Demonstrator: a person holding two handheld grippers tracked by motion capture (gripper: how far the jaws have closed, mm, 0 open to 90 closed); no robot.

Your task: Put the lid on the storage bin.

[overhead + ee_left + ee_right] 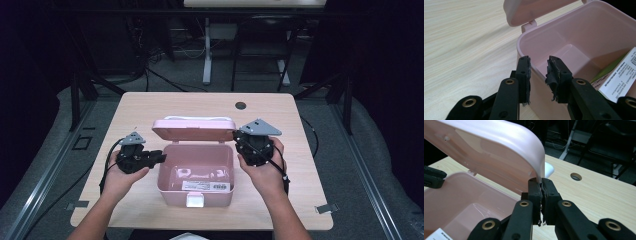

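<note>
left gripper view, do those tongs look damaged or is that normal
The pads on the left tongs look worn: frayed, ragged edges, most on the one inside the pink box. They straddle its wall, which looks undamaged.

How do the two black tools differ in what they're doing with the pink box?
The right tool is pinched shut on the edge of the raised lid; the left tool straddles the wall of the pink box with a gap showing between its pads. The right tool sits higher than the left. Both are black and hand-held.
</note>
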